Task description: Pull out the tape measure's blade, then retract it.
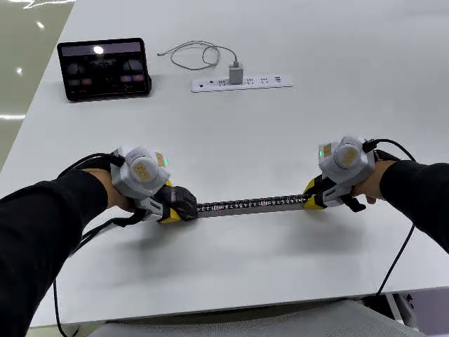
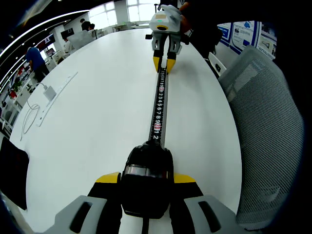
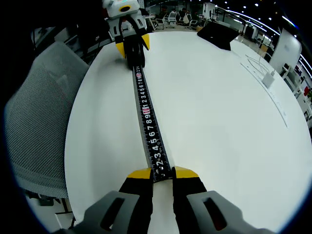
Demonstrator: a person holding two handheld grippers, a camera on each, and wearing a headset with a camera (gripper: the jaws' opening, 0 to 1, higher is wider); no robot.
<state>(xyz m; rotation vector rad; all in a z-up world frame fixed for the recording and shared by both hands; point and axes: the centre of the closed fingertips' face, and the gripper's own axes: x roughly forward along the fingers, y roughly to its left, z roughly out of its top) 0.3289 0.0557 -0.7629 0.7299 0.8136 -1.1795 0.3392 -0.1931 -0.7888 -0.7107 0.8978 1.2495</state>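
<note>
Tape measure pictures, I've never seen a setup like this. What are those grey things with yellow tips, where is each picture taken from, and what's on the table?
There is no robot here. A person holds a tool in each hand, a grey clamp with two yellow-tipped jaws. The wide picture comes from a camera on the person's head, looking down at a white table. The two round pictures come from cameras riding on those tools, looking along their jaws. The left hand-held gripper is shut on the black tape measure case. The right hand-held gripper pinches the end of the blade, which stretches out between them along the table. Farther back lie a dark tablet and a white power strip with a charger and its cable plugged in.
</note>
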